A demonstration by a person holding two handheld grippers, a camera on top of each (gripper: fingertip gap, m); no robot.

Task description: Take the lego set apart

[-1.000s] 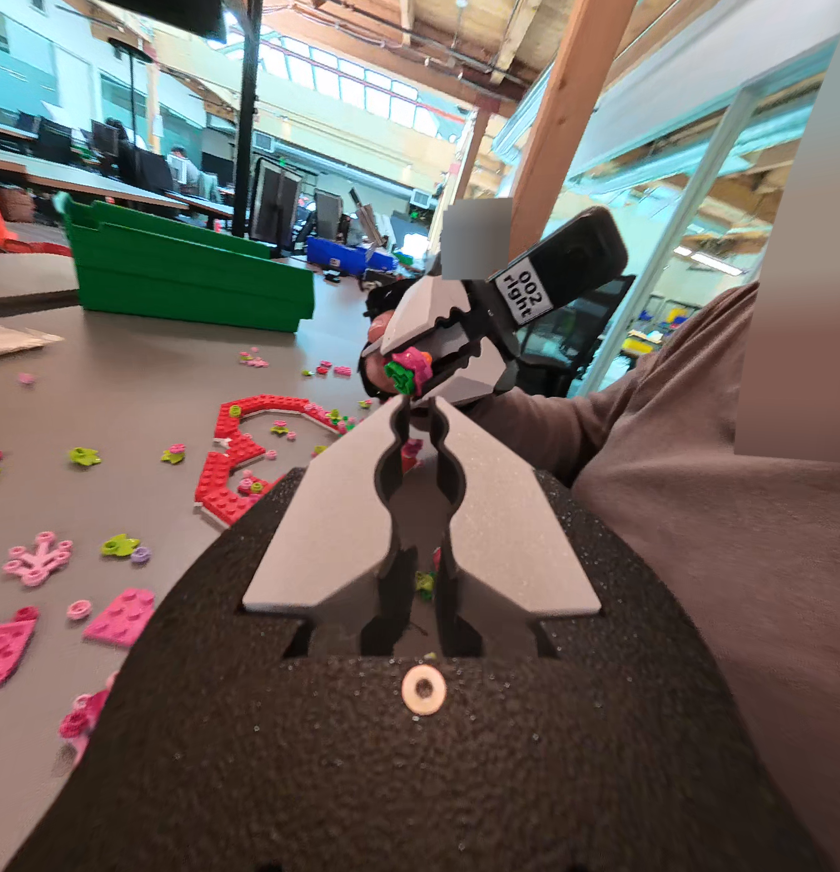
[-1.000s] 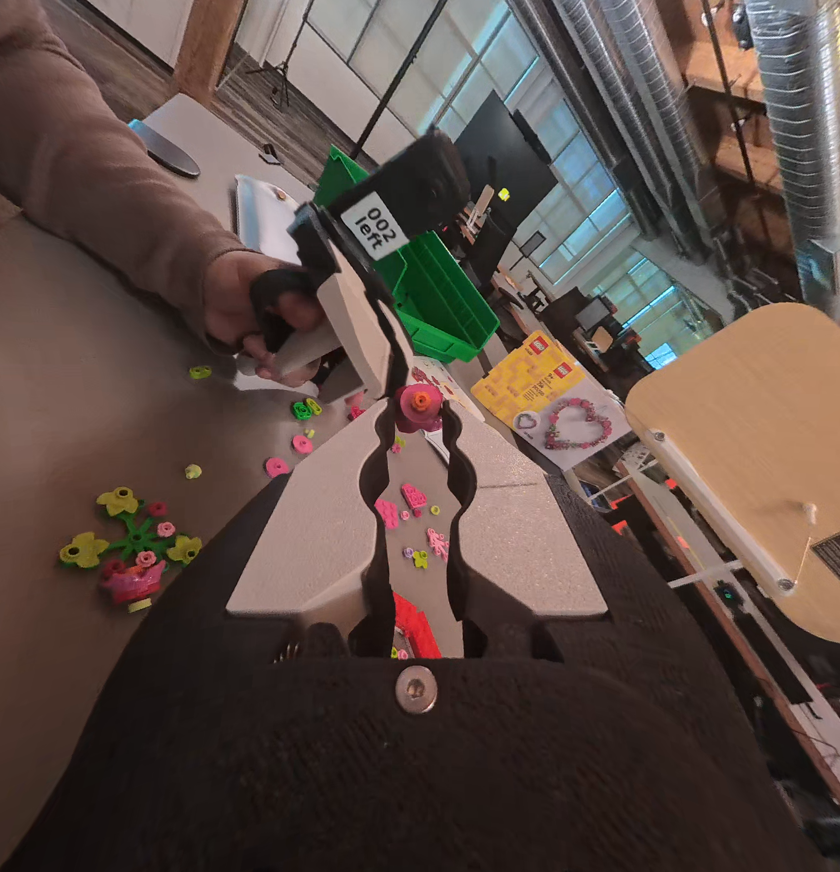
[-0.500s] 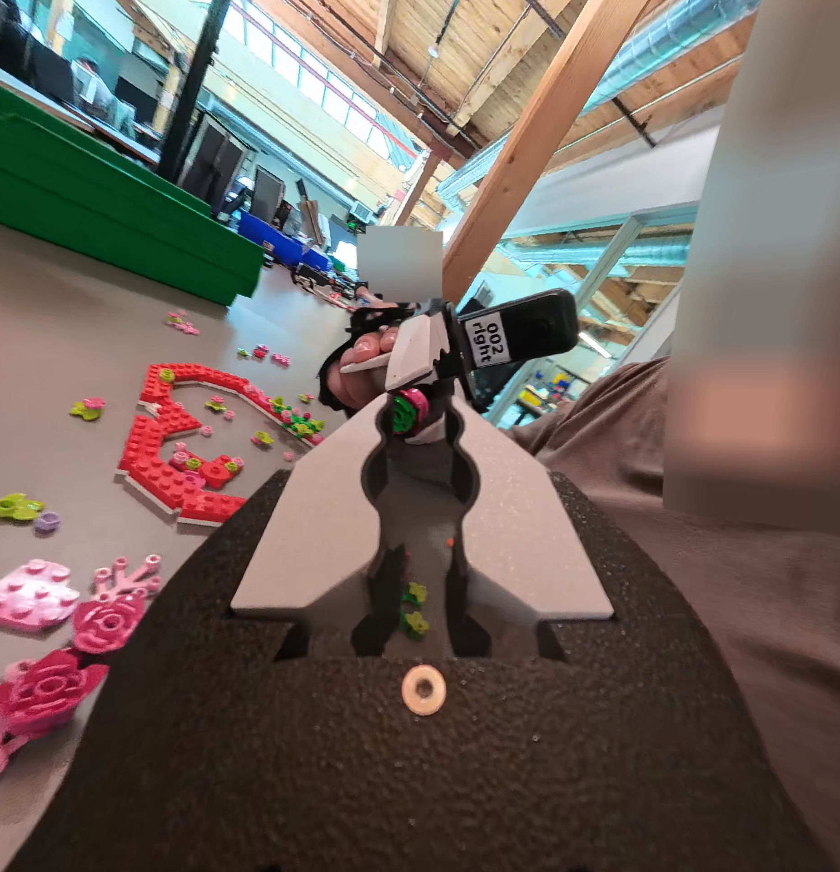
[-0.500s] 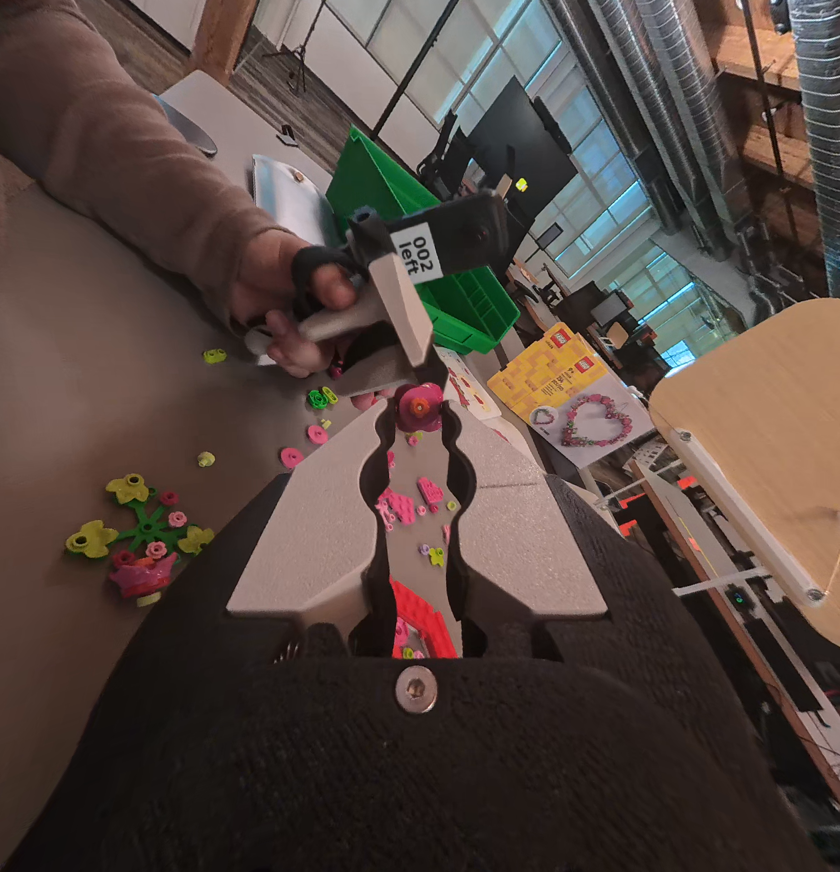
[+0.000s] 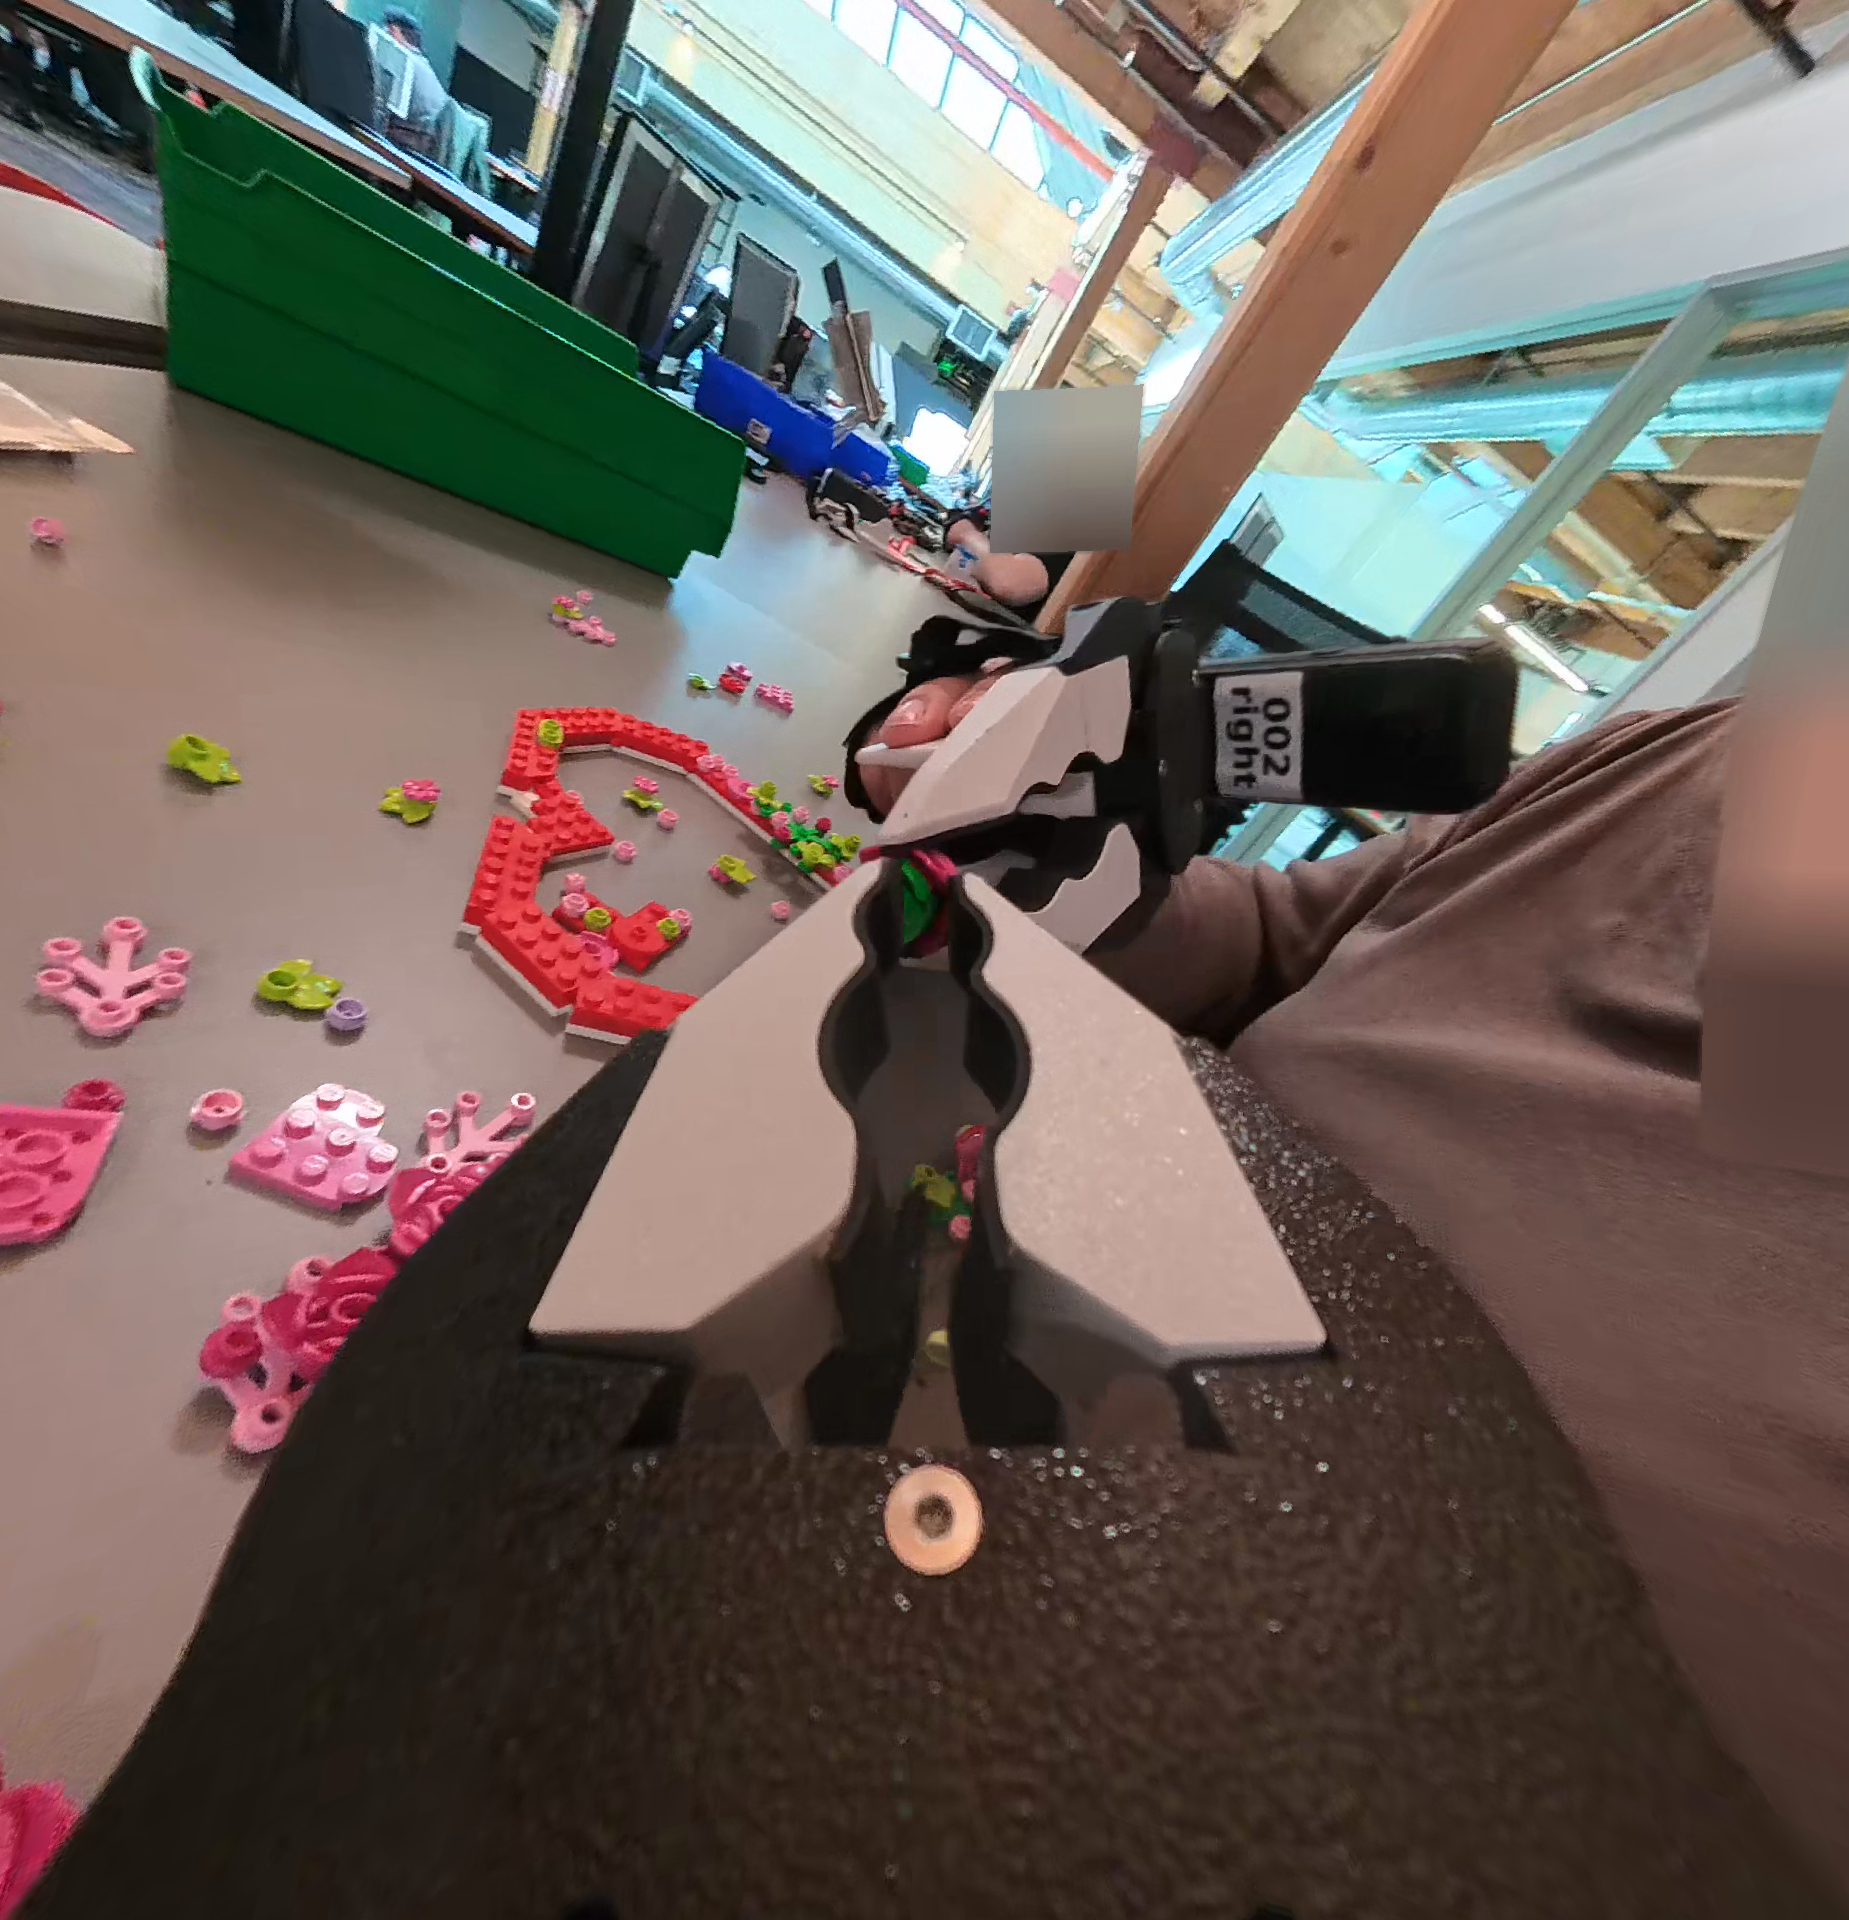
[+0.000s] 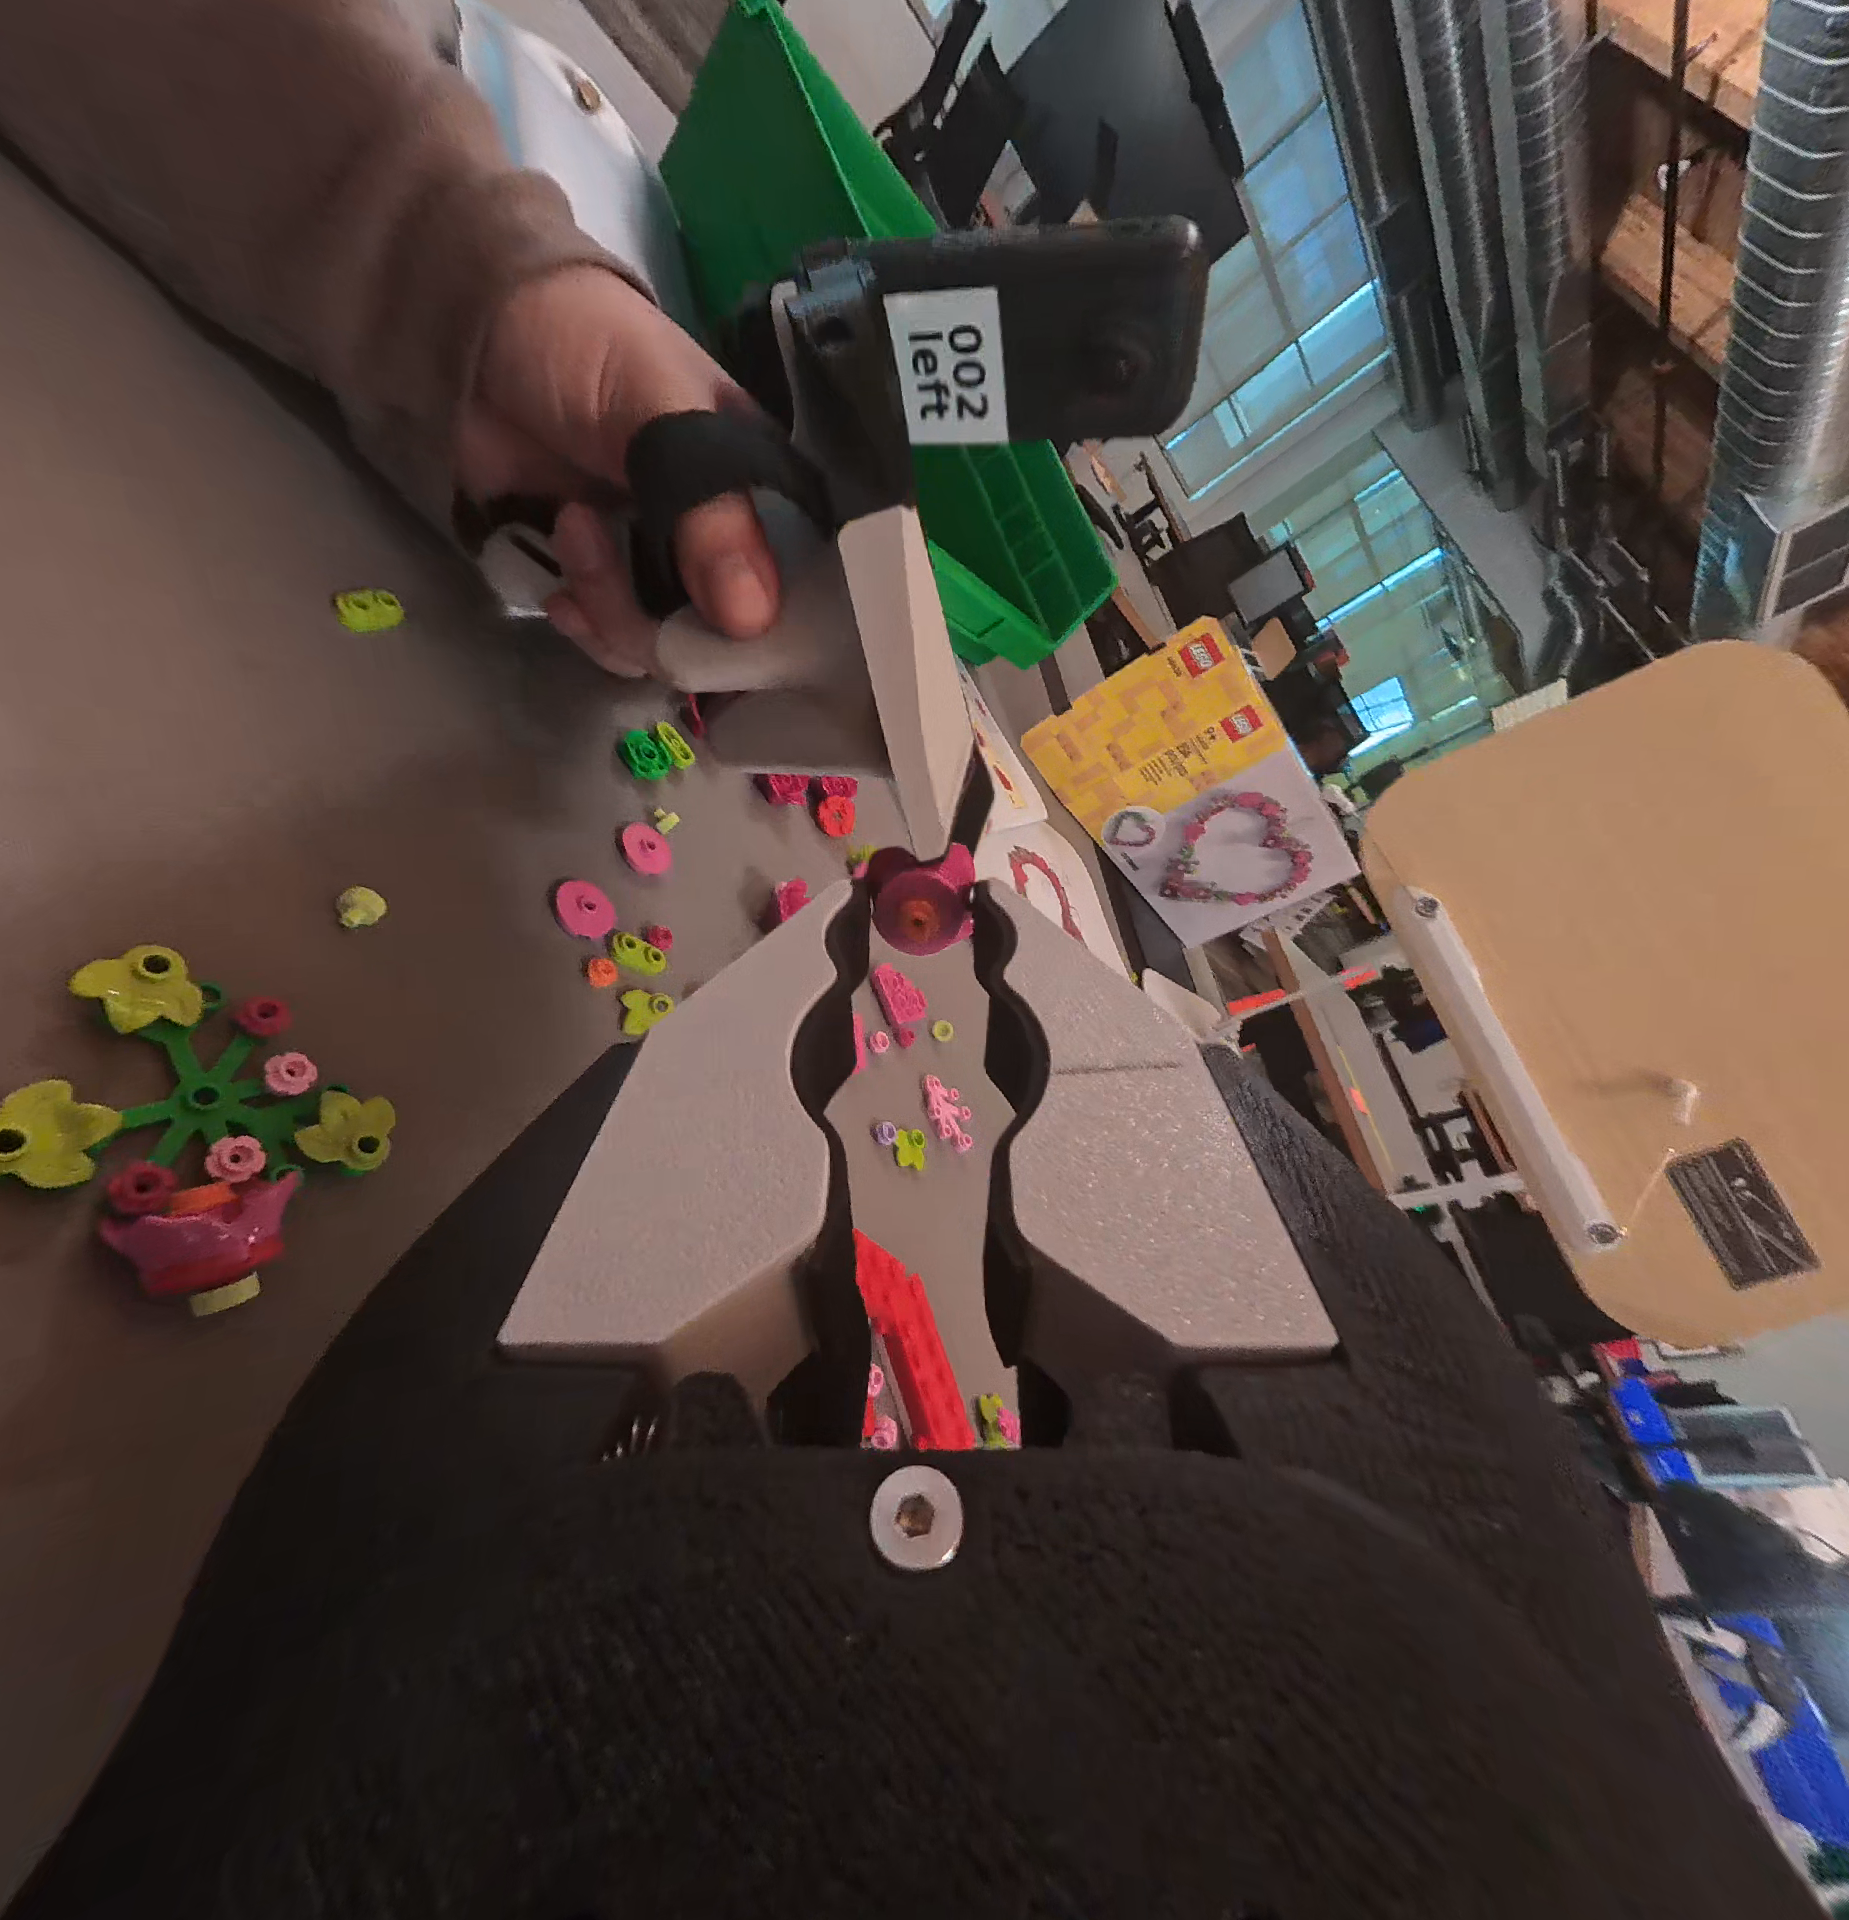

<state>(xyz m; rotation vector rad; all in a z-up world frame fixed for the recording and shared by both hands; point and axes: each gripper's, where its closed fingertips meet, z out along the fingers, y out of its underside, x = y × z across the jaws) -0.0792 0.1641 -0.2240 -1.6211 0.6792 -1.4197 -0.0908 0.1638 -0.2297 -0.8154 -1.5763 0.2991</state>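
The little flower piece [image 6: 918,906], dark pink with an orange centre and a green leaf part behind it, sits up in the air between both tools, clear of the grey table [image 5: 307,623]. The right gripper [image 6: 915,902] has its jaws narrowed onto the pink bloom, right at the tips. The left gripper [image 5: 918,896] comes in square across it, jaws pinched on the green and pink edge of the same piece. So it looks like a pull-apart in hand, and the trick, I'd judge, is a small twist and peel rather than a straight tug, with both holds kept firm so nothing pings off. Below, the red heart frame [image 5: 577,883] lies on the table among scattered pink and lime bits, with a green-stemmed flower cluster [image 6: 187,1112] off to one side.
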